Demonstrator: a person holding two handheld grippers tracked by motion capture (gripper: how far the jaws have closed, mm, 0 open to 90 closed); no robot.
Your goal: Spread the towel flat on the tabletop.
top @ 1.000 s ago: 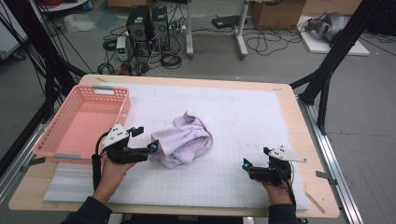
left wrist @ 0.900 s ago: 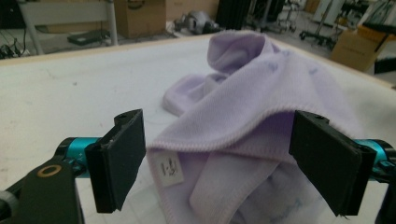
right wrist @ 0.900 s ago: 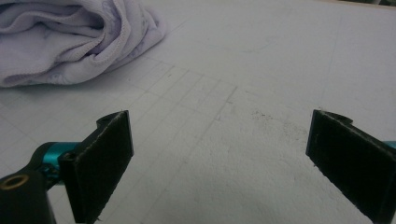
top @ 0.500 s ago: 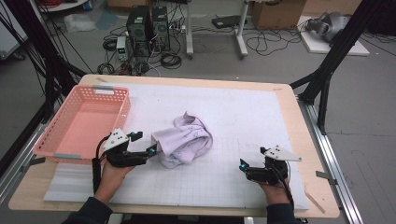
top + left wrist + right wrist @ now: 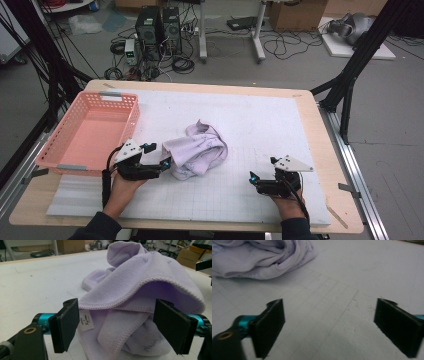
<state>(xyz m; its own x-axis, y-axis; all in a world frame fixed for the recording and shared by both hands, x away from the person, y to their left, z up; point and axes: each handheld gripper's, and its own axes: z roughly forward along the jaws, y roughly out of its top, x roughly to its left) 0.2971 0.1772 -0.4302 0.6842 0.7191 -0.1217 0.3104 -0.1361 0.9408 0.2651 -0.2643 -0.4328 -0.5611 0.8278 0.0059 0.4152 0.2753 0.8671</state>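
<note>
Crumpled lilac microfibre towel (image 5: 196, 150) lying mid-mat on the white gridded foam mat (image 5: 260, 125), left gripper (image 5: 162, 164) sitting spread wide around its hemmed edge, white care tag (image 5: 86, 322) only readable up close, pads not pinching, right gripper (image 5: 254, 177) well apart over bare mat, jaws just been closing a bit with nothing between them, pink plastic mesh basket (image 5: 75, 150) showing from above.

You've got even, soft overhead light on the white gridded foam mat (image 5: 260, 125) with only faint shadows under the crumpled lilac microfibre cloth (image 5: 197, 150), though the high view's grainy and the right gripper view goes blurry up close at its jaws.
</note>
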